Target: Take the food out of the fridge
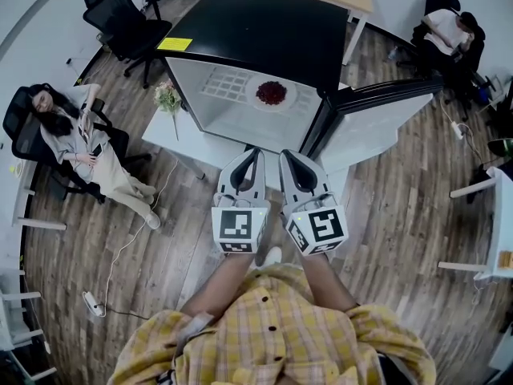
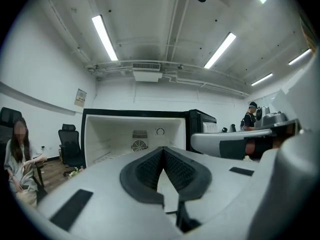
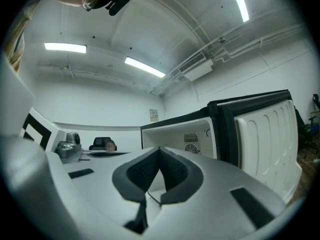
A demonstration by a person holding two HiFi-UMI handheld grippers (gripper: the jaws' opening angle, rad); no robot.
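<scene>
A small fridge (image 1: 264, 30) with a black top stands ahead, its door (image 1: 385, 115) swung open to the right. Inside, on the white floor, lies a white plate of dark red food (image 1: 271, 93). Both grippers are held close to my body, well short of the fridge. The left gripper (image 1: 256, 152) is shut with nothing between its jaws, and so is the right gripper (image 1: 286, 156) beside it. In the left gripper view the shut left gripper (image 2: 163, 149) points at the open fridge (image 2: 130, 134). The right gripper view has the right gripper (image 3: 159, 149) below the fridge door (image 3: 265, 134).
A person sits in an office chair (image 1: 76, 143) at the left. A bunch of flowers (image 1: 167, 96) stands by the fridge's left side. A power strip and cable (image 1: 92, 303) lie on the wooden floor. Another person (image 1: 449, 30) is at the back right, and white furniture (image 1: 497, 231) stands on the right.
</scene>
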